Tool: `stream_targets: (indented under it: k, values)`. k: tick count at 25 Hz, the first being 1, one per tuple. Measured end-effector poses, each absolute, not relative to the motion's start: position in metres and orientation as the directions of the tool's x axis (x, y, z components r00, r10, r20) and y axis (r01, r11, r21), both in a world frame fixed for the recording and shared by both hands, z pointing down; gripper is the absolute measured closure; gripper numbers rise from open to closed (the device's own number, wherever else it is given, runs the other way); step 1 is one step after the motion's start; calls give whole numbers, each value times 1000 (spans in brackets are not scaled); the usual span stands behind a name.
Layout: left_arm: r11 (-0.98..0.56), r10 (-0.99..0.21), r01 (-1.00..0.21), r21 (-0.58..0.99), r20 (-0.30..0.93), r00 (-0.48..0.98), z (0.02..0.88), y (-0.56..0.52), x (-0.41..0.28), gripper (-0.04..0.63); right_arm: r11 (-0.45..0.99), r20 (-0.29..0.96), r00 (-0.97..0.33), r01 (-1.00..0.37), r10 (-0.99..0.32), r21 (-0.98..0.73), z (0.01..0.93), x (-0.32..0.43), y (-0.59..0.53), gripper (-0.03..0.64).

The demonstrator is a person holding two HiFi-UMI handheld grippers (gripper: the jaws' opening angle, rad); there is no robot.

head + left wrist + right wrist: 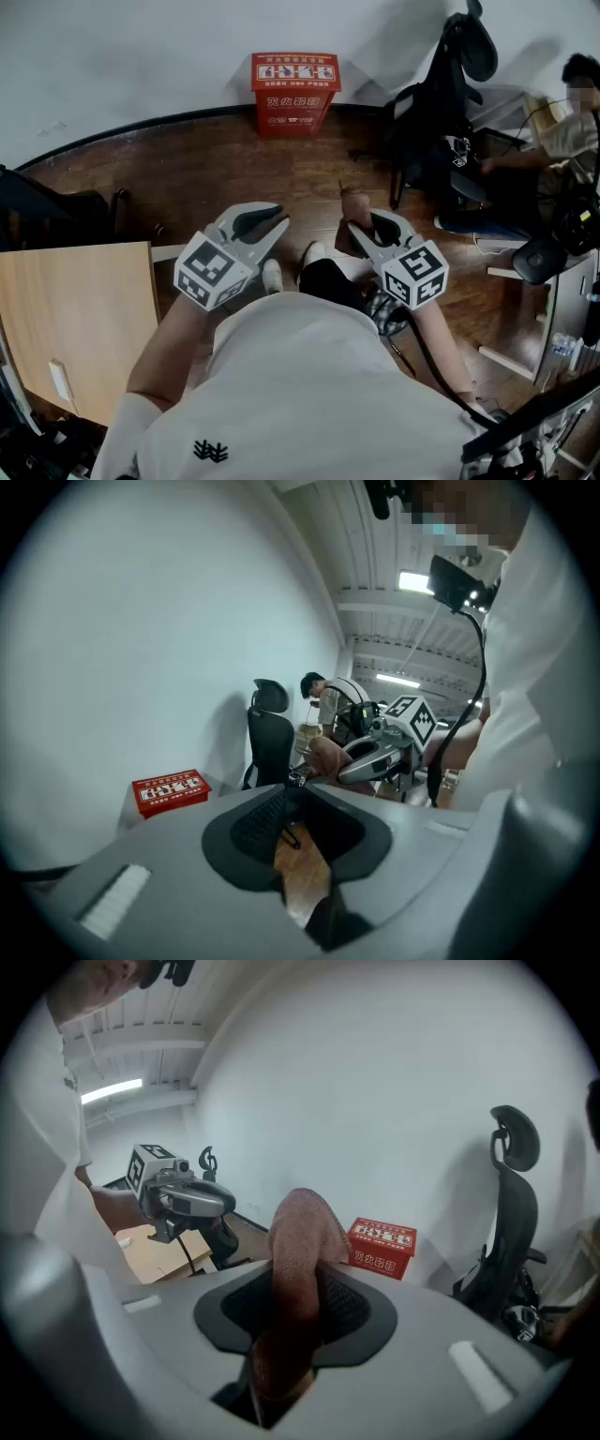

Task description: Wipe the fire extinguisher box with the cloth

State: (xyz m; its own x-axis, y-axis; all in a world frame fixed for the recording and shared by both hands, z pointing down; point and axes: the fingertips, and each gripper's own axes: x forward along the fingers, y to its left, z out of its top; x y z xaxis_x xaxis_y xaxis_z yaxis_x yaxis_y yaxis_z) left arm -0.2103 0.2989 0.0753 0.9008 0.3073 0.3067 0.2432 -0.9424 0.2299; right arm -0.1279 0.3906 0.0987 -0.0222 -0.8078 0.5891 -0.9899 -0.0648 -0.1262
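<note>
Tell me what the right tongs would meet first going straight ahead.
Probably the fire extinguisher box against the wall, though it sits slightly right of the line; depth is unclear. The right tongs hold the cloth.

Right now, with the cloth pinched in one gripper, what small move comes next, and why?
Probably walk forward toward the fire extinguisher box by the wall: the right gripper clamps the cloth, yet the box stands well ahead, untouched.

Red box [294,91], pink-brown cloth [298,1269]
</note>
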Motion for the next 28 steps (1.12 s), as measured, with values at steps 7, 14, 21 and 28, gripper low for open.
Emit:
stream_targets:
  k: [7,14,21,28]
  values:
    - [-961,226,150,232,346,911,91,220,-140,534,27,584,-120,-986,-802,-166,124,-49,284,502]
    - [-964,180,91,249,364,914,89,147,-48,532,170,579,-239,-970,-780,-173,128,37,173,502]
    - [-955,205,101,278,372,905,98,95,7,534,147,623,-258,-963,-739,-224,165,75,94,502]
    - [-935,291,184,304,357,888,130,30,37,534,30,682,-182,-973,-709,-228,230,103,10,502]
